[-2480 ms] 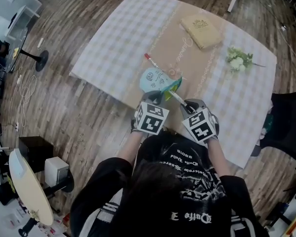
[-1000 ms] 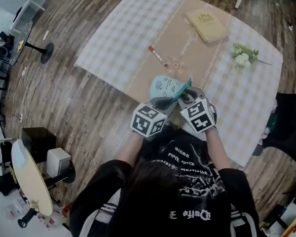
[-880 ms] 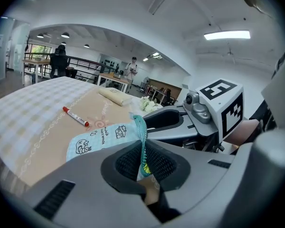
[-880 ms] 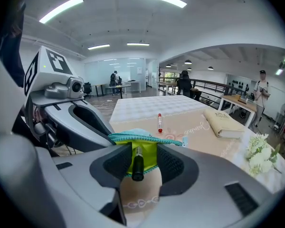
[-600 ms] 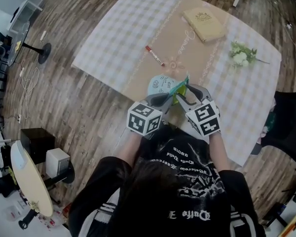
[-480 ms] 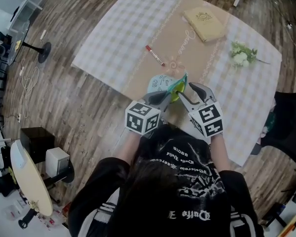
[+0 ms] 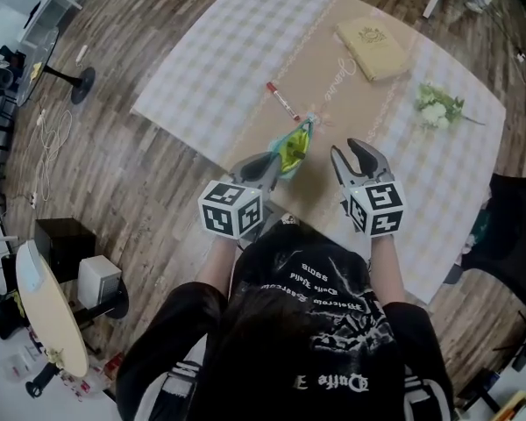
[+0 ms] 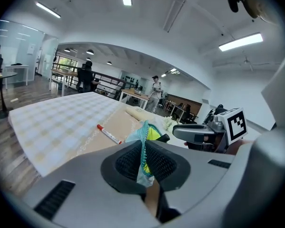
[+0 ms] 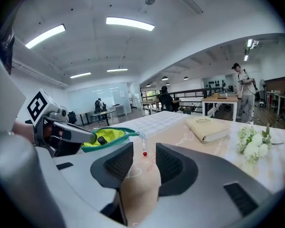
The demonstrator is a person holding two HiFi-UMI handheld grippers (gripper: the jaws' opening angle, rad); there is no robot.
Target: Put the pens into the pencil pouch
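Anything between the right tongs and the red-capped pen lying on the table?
Nothing visible. The right tongs are empty, closing, and their view shows the pen straight ahead on the table. The pouch, pinched in the left tongs, hangs just left of that line, zipper end close to it.

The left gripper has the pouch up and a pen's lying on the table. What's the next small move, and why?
Probably reach the right gripper, empty with its jaws closing, out to the red-capped pen lying beyond it: the left gripper holds the open pencil pouch ready to take it.
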